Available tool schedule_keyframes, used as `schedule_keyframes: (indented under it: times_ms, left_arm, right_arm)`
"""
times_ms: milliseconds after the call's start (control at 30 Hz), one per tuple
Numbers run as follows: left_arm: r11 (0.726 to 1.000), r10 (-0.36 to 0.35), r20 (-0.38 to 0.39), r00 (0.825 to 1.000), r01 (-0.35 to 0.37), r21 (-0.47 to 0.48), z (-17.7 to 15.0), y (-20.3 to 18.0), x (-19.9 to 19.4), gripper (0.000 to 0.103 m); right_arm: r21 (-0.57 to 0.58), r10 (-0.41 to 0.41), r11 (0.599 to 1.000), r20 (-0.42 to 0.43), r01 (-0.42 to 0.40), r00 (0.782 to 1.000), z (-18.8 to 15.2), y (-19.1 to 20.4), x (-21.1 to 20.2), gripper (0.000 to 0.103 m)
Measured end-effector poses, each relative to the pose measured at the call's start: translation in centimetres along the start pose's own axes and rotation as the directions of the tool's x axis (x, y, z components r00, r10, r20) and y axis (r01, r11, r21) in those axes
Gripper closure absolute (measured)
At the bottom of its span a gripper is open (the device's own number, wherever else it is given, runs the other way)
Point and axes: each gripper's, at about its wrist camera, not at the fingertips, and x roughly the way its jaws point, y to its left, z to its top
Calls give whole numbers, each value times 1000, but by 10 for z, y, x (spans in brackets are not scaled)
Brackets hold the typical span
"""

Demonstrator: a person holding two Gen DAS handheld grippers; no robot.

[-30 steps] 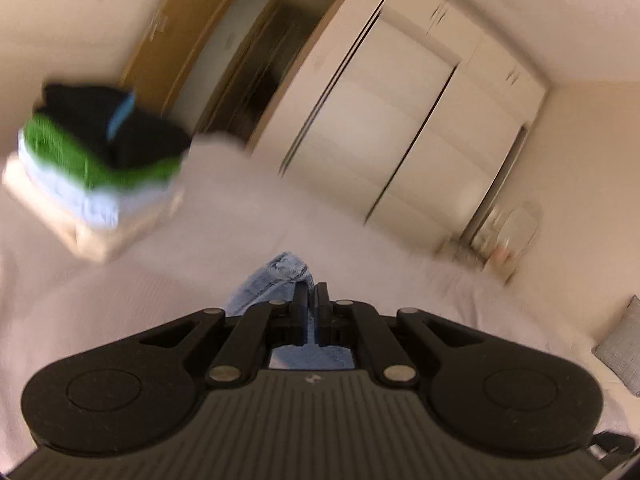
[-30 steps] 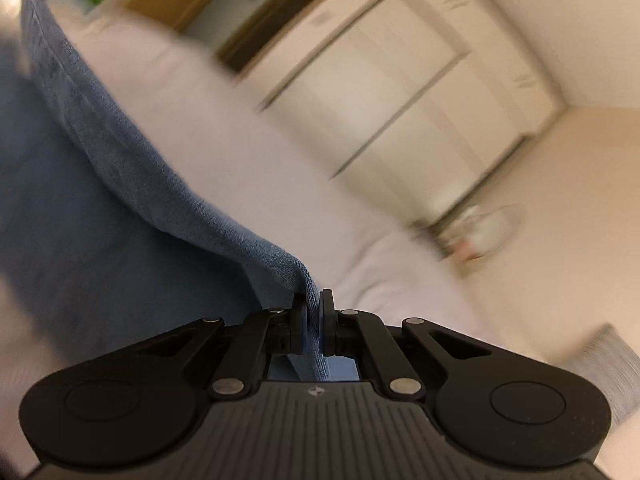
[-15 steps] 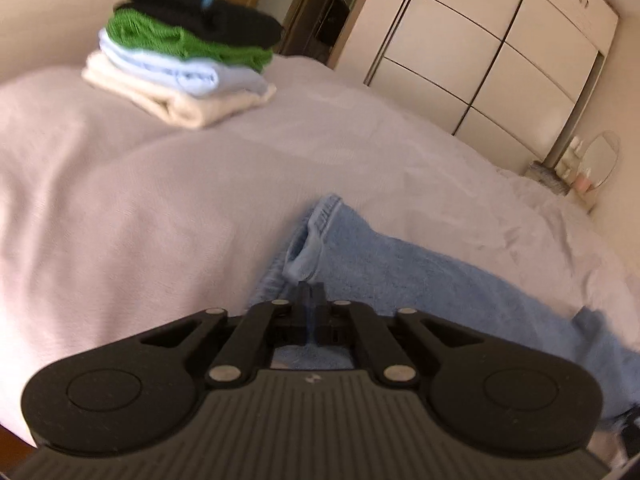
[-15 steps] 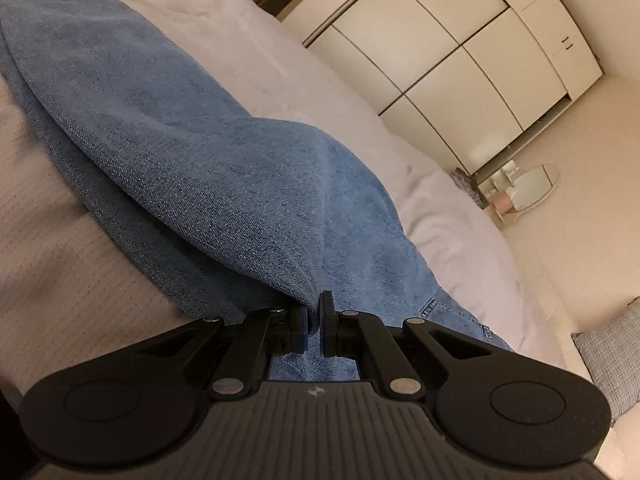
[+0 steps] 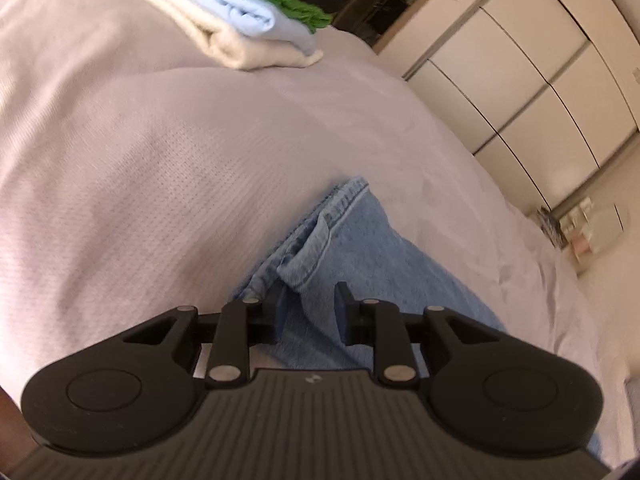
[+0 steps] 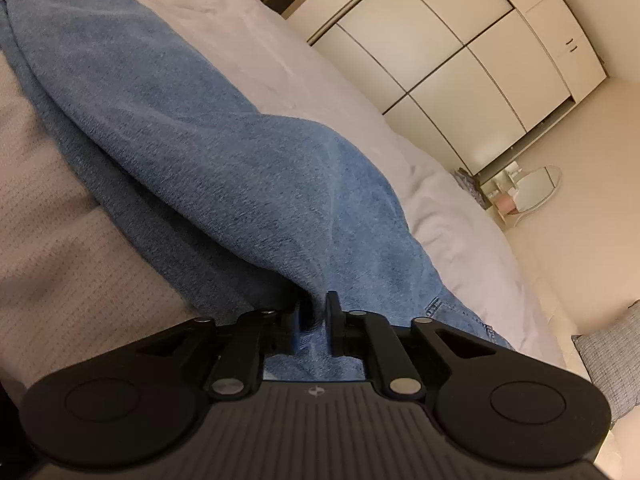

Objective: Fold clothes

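A pair of blue jeans (image 5: 360, 248) lies on the pale bed cover (image 5: 140, 168). In the left wrist view the waistband end with a belt loop lies just ahead of my left gripper (image 5: 308, 294), whose jaws stand apart over the denim, holding nothing. In the right wrist view the jeans (image 6: 208, 152) lie folded over themselves, running to the far left. My right gripper (image 6: 316, 306) has its jaws slightly parted with a fold of denim still between them.
A stack of folded clothes (image 5: 240, 12), cream, light blue, green and black, sits on the bed at the far side. White wardrobe doors (image 6: 448, 52) stand beyond the bed. A small round mirror table (image 6: 528, 188) and a grey cushion (image 6: 612, 364) are at the right.
Both grippers came down with the jeans onto the bed. The left jaws have opened and let go of the waistband. The right jaws have parted slightly.
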Motion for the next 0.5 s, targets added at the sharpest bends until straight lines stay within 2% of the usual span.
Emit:
schedule_keyframes:
  times_ms: [33,100,167,233,367,500]
  left_arm:
    - [1000,2,5,1000,-2,3,1,-2,-1,100]
    - [998,-15,48,999,12,53,-1,-9,-14,100]
    - [991,-25,90,996,13,135,-5,-17,-30,100]
    - [984,-23,95,995,5,181,-10,-17,-38,100]
    - [980,15,76,997,-30,199,-21,-8,-37,99]
    - [975,53,97,994,-73,209,-24,1,-36,97]
  right_arm:
    - [1,-1,1000,1,1,1000,0,0,-1,94]
    - [8,-3,1000,7,3,1000,-1,-2,-2,103]
    - [15,-5,1000,12,5,1000,-1,-4,-4,103]
    - [21,-7,1000,17,6,1000,-1,-6,-6,103]
    - [35,-11,999,28,10,1000,-2,-10,-9,103]
    - [33,-5,999,45,3,999,-2,-8,-14,103]
